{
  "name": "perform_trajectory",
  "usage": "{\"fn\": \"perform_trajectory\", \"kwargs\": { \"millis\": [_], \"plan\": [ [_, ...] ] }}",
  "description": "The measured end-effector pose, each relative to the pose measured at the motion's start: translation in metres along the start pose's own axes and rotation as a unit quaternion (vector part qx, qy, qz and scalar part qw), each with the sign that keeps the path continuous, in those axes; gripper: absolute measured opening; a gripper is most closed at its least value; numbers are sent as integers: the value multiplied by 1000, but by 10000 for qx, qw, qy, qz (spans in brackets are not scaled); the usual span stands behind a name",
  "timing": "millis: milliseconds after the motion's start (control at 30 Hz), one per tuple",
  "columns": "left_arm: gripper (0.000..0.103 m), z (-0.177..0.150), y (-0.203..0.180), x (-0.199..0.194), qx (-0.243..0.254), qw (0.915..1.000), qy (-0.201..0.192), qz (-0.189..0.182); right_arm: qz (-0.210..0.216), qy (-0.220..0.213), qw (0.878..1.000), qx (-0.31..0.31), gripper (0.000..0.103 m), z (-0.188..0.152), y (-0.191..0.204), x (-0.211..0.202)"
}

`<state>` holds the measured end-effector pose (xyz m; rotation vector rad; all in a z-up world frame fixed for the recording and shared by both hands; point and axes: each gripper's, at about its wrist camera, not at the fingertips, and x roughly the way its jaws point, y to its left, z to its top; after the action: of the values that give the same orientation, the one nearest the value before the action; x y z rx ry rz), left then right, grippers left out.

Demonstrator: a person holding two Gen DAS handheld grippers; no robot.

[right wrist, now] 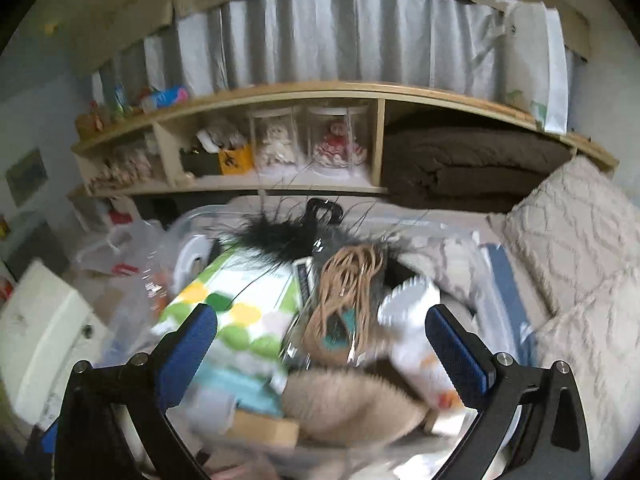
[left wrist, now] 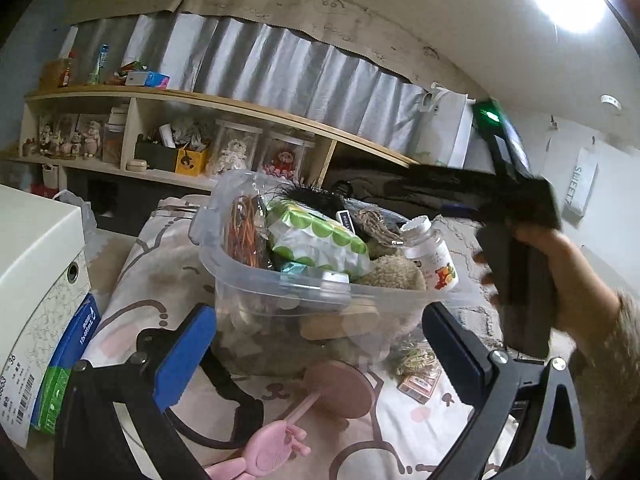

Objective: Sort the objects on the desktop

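A clear plastic bin [left wrist: 280, 292] stands on the patterned bedsheet, stuffed with a green-dotted tissue pack [left wrist: 320, 240], a white pill bottle [left wrist: 432, 256], a beige plush [left wrist: 392, 272], orange cords [left wrist: 244, 236] and black feathers [left wrist: 304, 196]. My left gripper [left wrist: 320, 356] is open just in front of the bin, with nothing between its blue pads. My right gripper [right wrist: 322, 354] hovers open over the bin's contents: the dotted pack [right wrist: 240, 312], tan cords [right wrist: 352, 280], the bottle [right wrist: 416, 340] and the plush [right wrist: 348, 404]. Its pads touch nothing. This view is blurred.
On the sheet before the bin lie a pink round mirror [left wrist: 340, 388], a pink comb [left wrist: 272, 448], a black band [left wrist: 232, 392] and a small packet [left wrist: 416, 384]. A white box [left wrist: 36, 260] stands left. A person's hand [left wrist: 576, 280] is at right. Pillows [right wrist: 580, 220] lie right.
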<state>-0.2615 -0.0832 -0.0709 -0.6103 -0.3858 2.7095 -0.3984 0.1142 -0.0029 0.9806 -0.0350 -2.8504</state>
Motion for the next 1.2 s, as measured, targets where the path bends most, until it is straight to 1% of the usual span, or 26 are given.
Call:
{"fn": "perform_trajectory", "kwargs": {
  "millis": [100,233,333,467,700,800,933,1000,1067,1200],
  "plan": [
    [103,3,-1,-4,23,10000,-32,54,211,-57,9997,101,103,-21,-5,-18],
    [103,6,-3,-7,26,10000,-25,47,196,-251,9995,27,103,-43,-10,-43],
    [103,10,-8,-11,153,9997,-89,140,138,-454,9989,-51,103,-57,-13,-61],
    [103,14,-17,-18,269,9993,-154,229,166,-551,9983,-48,103,-69,-18,-79],
    [103,12,-36,-23,470,9978,-31,460,121,-832,9964,-64,103,-88,-25,-121],
    [103,11,-46,-28,507,9977,-4,444,80,-930,9956,-79,103,-97,-30,-141],
    [103,11,-61,-36,458,9988,150,39,-70,-921,9957,-45,103,-107,-37,-163],
    [103,12,-72,-42,534,9983,183,121,-87,-1000,9949,-29,103,-113,-39,-175],
    [103,12,-85,-52,672,9974,117,226,-128,-1076,9941,-22,103,-119,-41,-185],
    [103,10,-106,-72,930,9952,58,311,-121,-1169,9931,-17,103,-132,-44,-206]
  ]
}}
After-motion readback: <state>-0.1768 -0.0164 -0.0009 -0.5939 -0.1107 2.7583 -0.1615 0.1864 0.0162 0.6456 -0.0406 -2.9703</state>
